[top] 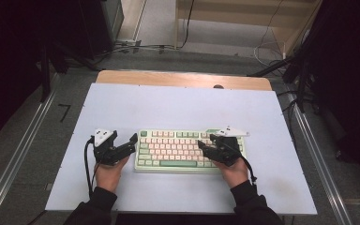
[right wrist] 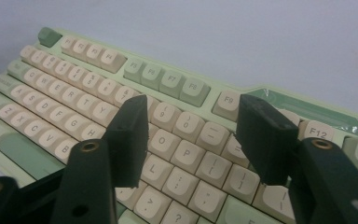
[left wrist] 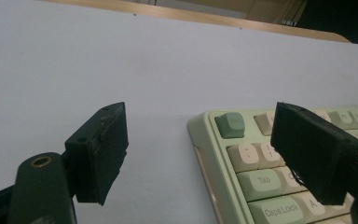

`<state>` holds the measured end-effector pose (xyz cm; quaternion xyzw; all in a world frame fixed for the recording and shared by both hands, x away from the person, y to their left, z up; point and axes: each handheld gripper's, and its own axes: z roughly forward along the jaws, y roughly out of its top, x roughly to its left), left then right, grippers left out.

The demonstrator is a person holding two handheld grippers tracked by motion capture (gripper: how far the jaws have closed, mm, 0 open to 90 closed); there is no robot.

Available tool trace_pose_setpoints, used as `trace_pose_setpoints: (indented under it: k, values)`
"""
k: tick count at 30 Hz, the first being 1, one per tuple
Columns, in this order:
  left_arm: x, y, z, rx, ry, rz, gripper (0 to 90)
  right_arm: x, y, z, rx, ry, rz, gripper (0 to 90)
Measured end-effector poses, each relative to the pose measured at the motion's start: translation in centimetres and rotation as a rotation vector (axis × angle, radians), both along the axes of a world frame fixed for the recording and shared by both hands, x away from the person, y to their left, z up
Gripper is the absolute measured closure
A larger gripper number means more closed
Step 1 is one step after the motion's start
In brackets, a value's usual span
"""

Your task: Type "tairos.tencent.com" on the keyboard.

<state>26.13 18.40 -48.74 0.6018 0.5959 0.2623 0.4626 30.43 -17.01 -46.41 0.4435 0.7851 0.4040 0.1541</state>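
Observation:
A pale green keyboard (top: pixel 173 150) with cream keys lies on the white table top (top: pixel 178 103), near its front edge. My left gripper (top: pixel 124 138) is open beside the keyboard's left end. In the left gripper view, one jaw stands over bare table and the other over the keyboard's (left wrist: pixel 261 179) left-hand keys, with the left gripper (left wrist: pixel 203 135) holding nothing. My right gripper (top: pixel 206 144) hovers over the keyboard's right half. Its jaws stand apart above the O, P and number keys of the keyboard (right wrist: pixel 74 79), and the right gripper (right wrist: pixel 193 135) has nothing between them.
The white sheet covers a wooden table whose far edge (top: pixel 183 78) shows behind it. Metal rails (top: pixel 18 154) run along both sides. Cables (top: pixel 136 47) lie on the floor beyond the table. A person's hands and dark sleeves enter from the bottom.

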Motion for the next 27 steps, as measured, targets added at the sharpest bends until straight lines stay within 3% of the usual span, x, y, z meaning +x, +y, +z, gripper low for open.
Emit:
trace_pose_setpoints:
  k: [7, 14, 20, 27]
  values:
    - [0.0, -0.2, -0.1, 0.010, 0.008, -0.011, 19.3, -0.5, -0.2, 0.1, 0.003, -0.026, -0.005, 62.4]
    - [0.1, -0.4, -0.1, 0.017, 0.014, -0.021, 19.9, -0.6, -0.8, 0.1, 0.050, 0.001, 0.008, 85.8]
    - [0.0, -0.5, -0.1, 0.018, 0.011, -0.023, 20.2, -1.6, -1.0, 0.2, 0.052, 0.010, 0.053, 87.2]
    - [-0.1, -0.7, 0.0, 0.024, 0.009, -0.037, 20.4, -2.2, -0.4, -1.1, 0.001, 0.048, 0.091, 87.2]
